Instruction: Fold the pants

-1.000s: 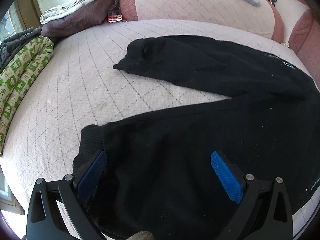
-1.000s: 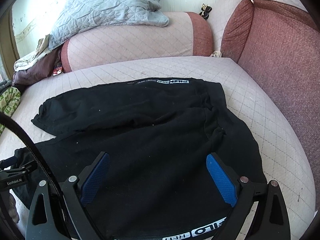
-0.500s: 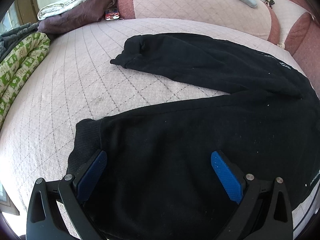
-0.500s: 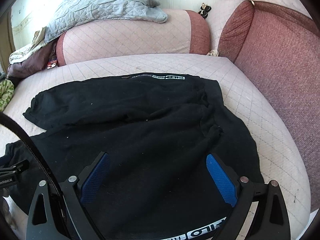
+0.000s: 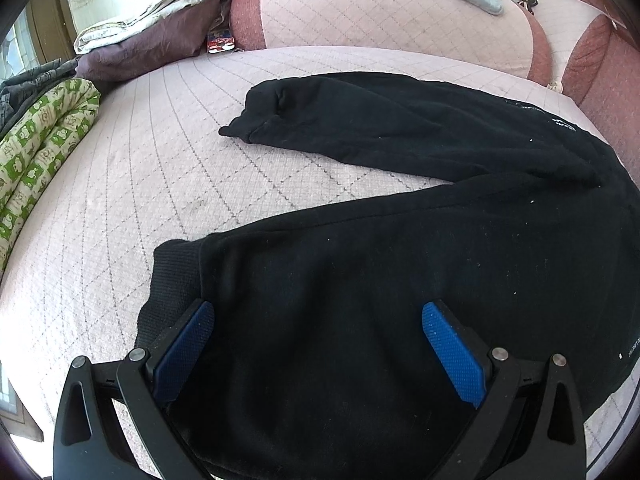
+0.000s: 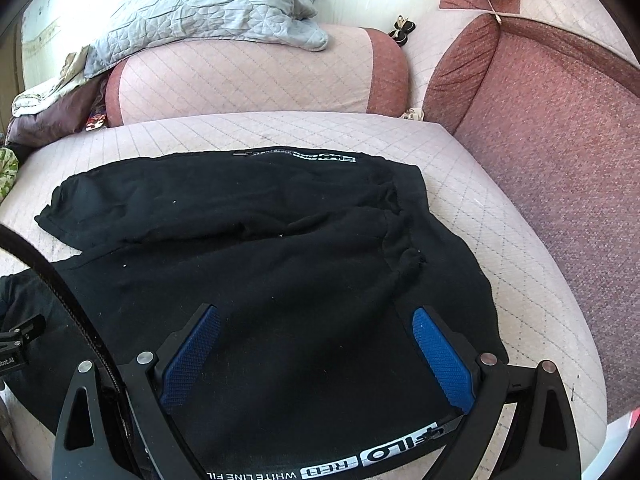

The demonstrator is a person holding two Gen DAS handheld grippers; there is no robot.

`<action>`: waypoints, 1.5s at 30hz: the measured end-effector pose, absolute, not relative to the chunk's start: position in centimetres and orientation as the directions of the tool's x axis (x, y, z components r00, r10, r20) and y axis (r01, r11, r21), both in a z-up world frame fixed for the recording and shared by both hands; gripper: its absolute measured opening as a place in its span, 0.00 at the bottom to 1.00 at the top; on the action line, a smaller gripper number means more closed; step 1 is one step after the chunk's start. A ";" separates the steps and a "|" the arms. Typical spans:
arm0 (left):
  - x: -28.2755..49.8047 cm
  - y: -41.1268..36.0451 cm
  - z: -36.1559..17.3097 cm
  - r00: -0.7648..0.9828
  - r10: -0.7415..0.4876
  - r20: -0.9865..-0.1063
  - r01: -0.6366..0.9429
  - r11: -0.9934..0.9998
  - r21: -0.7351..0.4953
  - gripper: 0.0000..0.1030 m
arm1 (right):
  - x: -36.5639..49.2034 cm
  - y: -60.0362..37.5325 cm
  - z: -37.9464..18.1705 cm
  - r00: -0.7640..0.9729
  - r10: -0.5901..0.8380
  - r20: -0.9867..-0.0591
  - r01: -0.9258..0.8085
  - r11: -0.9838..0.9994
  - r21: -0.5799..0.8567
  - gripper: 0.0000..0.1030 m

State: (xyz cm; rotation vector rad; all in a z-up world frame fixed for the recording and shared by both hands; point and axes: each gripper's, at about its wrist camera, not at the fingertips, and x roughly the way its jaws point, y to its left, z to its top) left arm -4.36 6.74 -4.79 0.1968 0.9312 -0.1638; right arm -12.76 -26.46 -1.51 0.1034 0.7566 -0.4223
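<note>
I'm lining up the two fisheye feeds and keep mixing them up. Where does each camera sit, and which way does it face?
Left wrist: on the left gripper, low over the near leg's cuff, looking across the bed; its open blue pads show.
Right wrist: on the right gripper, above the waistband, facing the bolster; its open pads, plus a cable.
Shared: the black pants, bolster and grey quilt.

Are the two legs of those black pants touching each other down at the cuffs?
Apart. The left wrist view shows the far cuff and the near cuff separated by a wide wedge of bare pink bed cover; the legs only meet farther up.
</note>
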 end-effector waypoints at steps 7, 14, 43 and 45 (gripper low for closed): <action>-4.6 6.9 -4.8 0.604 -0.060 -0.795 0.215 0.972 0.091 1.00 | -12.9 -26.5 -1.5 0.648 -0.336 -0.683 0.410 0.910 -0.059 0.97; -4.3 6.3 -4.9 0.603 -0.031 -0.797 0.224 0.966 0.132 1.00 | -13.1 -25.1 -1.6 0.661 -0.441 -0.607 0.417 0.889 -0.192 0.96; 5.5 12.7 3.3 0.594 -0.240 -0.768 0.117 0.970 -0.213 0.80 | -12.0 -30.0 1.7 0.722 -0.124 -0.681 0.309 0.938 0.157 0.96; 8.9 12.4 2.9 0.594 -0.214 -0.776 0.110 0.976 -0.186 0.80 | -10.2 -32.1 2.4 0.720 -0.087 -0.689 0.295 0.937 0.189 0.96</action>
